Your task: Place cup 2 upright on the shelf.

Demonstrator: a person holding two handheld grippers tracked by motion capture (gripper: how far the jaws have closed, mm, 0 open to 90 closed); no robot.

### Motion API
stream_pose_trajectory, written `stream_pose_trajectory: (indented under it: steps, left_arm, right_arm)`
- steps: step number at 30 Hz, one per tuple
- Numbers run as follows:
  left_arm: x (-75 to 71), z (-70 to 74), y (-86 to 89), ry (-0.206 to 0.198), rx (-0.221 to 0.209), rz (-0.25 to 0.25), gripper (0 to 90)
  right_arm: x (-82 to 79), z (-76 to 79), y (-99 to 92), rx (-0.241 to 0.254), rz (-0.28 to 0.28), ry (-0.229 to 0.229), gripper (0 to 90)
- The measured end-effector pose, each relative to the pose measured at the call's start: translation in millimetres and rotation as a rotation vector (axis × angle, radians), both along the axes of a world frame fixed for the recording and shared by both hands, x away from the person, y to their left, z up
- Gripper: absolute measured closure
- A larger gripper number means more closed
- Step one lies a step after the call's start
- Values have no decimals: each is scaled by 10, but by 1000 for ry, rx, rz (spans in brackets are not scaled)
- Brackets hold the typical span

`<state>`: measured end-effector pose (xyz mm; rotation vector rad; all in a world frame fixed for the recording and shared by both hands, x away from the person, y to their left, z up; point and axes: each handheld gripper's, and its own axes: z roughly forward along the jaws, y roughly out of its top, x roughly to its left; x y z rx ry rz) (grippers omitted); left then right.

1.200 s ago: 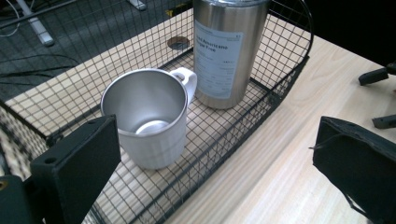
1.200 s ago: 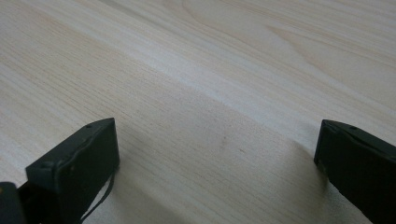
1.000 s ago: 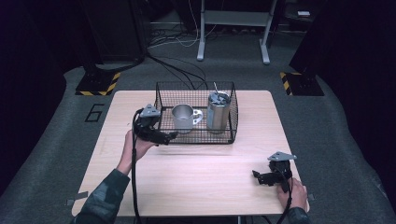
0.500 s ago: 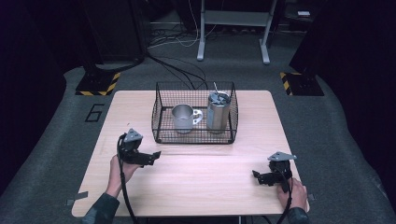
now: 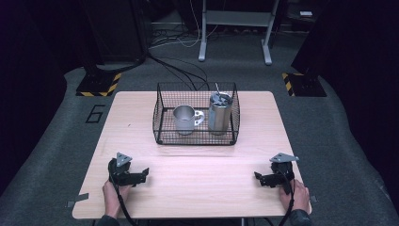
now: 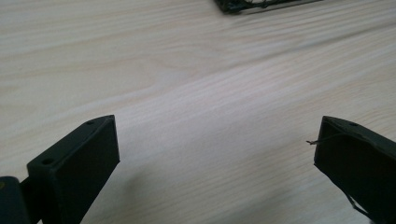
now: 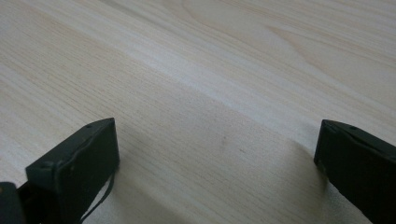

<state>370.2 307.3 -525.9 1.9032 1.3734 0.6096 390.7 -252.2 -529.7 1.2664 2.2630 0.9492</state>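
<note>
Left hand-held gripper (image 5: 141, 175) pointing right, right hand-held gripper (image 5: 260, 178) seemingly pointing left

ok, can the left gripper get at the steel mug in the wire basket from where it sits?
Probably yes. The left gripper rests open near the table's front edge, with bare tabletop up to the wire basket. The basket looks open-topped, so the steel mug should be reachable from above, not through the mesh.

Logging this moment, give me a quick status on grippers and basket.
Left gripper open, empty, low at the near table edge. Right gripper the same. Wire basket holds mug and tumbler, both upright. Nothing between.
</note>
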Motion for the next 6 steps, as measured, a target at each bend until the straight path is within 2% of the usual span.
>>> stream_pose_trajectory:
  steps: [3, 6]
  left_arm:
    - [6, -42, 33, 19, 8, 0, 2]
    - [10, -48, 36, 19, 49, 19, 2]
  right_arm:
    - [0, 0, 0, 0, 0, 0, 0]
    - [-1, 1, 2, 0, -1, 0, 0]
